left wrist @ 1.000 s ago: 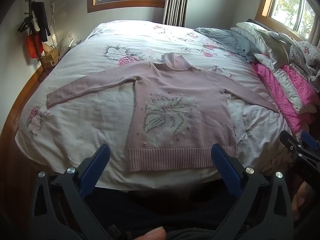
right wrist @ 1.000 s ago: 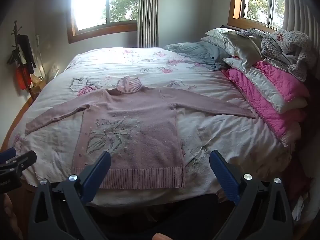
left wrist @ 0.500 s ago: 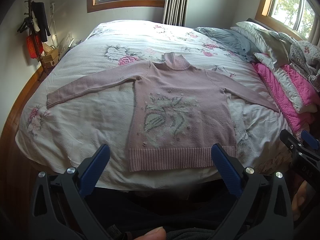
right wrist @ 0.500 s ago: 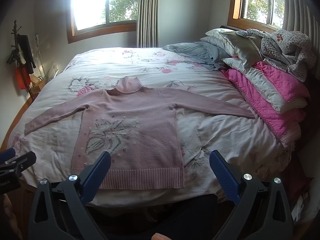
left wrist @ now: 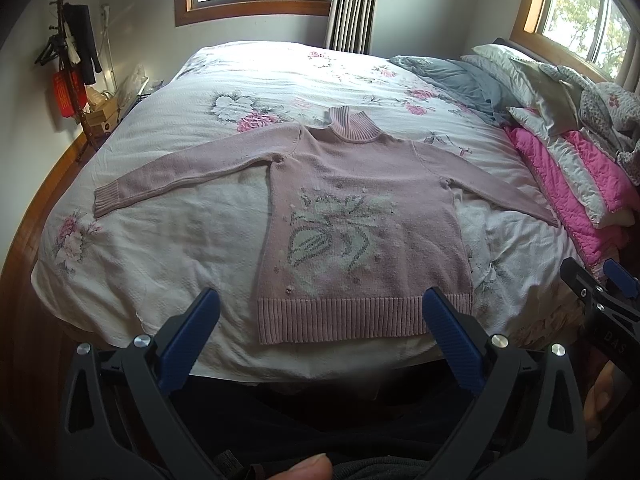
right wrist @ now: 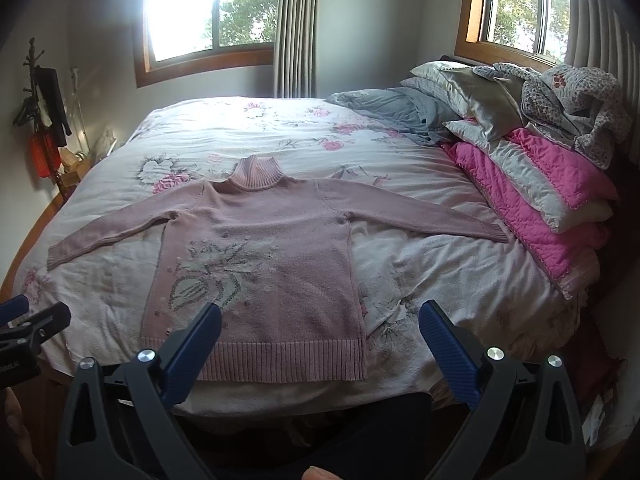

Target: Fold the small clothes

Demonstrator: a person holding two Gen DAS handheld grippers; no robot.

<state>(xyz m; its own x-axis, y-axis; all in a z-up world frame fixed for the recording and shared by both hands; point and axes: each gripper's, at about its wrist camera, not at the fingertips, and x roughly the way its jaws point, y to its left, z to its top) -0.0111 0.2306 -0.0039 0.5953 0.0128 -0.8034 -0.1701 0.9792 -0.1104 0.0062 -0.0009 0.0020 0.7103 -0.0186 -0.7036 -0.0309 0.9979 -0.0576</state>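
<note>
On the bed [left wrist: 168, 184] before you, the pink sweater [left wrist: 360, 208] lies flat; your left gripper [left wrist: 320, 312] and right gripper [right wrist: 320, 322] gape apart, empty, each apparently hiding some hem.

home bedroom | bed [left wrist: 168, 168] | pillows [right wrist: 500, 92] | curtained windows [right wrist: 200, 12]

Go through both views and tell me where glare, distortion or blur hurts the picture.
Right wrist view: the left window is blown out, flaring over the wall and washing out the far bedspread; the sweater stays readable. Left wrist view: lighting is even, with no flare on the sweater. Both views: fisheye bends the bed edges and darkens the corners; the thumb tip at the bottom edge is blurred.
</note>
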